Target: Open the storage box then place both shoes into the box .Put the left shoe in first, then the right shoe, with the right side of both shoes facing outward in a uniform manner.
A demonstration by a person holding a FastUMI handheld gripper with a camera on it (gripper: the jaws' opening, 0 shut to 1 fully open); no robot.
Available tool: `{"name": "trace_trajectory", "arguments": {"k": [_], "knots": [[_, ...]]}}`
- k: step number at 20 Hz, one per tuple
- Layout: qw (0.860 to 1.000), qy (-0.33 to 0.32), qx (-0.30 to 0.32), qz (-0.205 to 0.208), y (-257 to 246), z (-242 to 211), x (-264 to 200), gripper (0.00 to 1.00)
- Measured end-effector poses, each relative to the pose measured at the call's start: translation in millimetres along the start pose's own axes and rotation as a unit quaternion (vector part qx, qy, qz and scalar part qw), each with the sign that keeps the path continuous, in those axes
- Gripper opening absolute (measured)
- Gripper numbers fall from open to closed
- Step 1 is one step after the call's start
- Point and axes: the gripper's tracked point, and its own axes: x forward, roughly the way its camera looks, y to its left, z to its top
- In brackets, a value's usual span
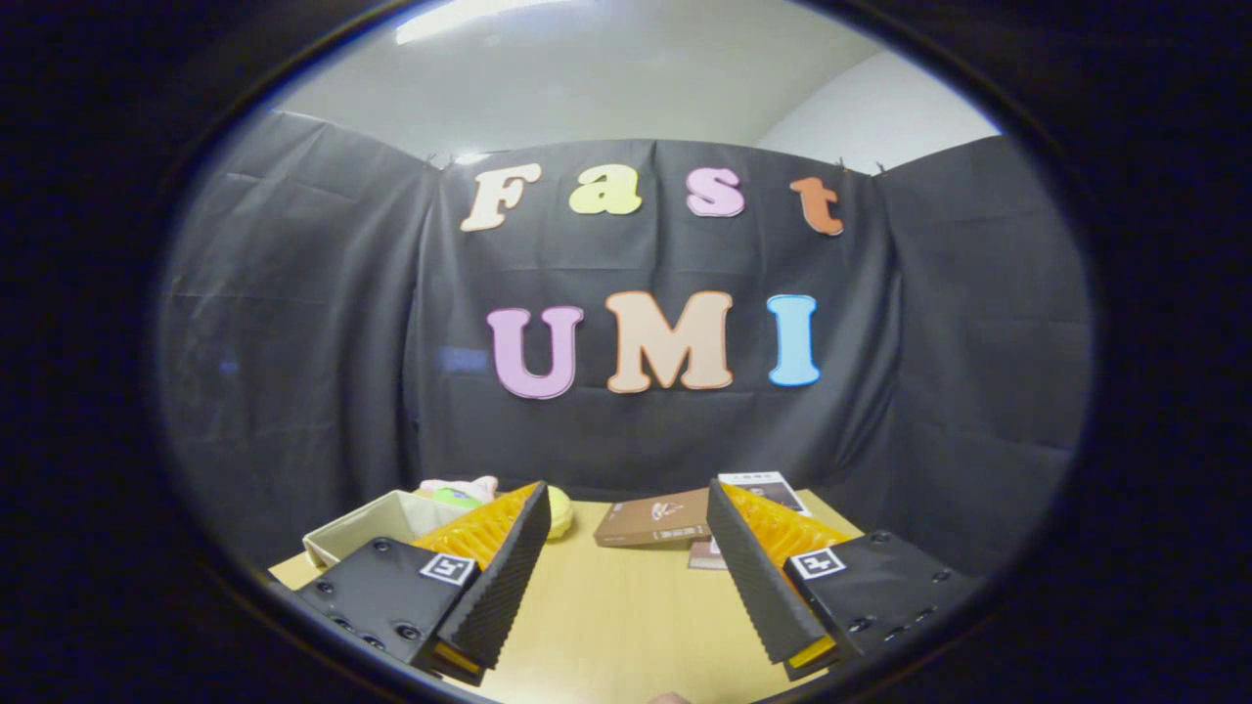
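The gripper is held level above a wooden table, its two fingers spread wide apart with nothing between them but bare tabletop. Beyond the fingertips, at about 12 o'clock, a flat brown box lies closed near the table's far edge, with a printed booklet just behind it towards 1 o'clock. Whether that brown box is the storage box the task names cannot be told from here. At about 10 o'clock, beside the left finger, stands an open pale tray with soft coloured items past it, and a yellow rounded object shows just off that fingertip. No shoe can be identified among these things, so progress cannot be graded: nothing settles whether the shoes are stowed or wait elsewhere, and the scene suits either stage. For clearance, the central strip of table from the fingers out to the brown box is open; the black cloth wall closes in directly behind the far edge, and the table's left corner falls away close beside the tray.
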Motion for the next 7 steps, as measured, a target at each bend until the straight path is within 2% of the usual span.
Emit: {"name": "trace_trajectory", "arguments": {"k": [7], "knots": [[0.999, -0.039, 0.009, -0.037, -45, 16, -23, 1.0]]}}
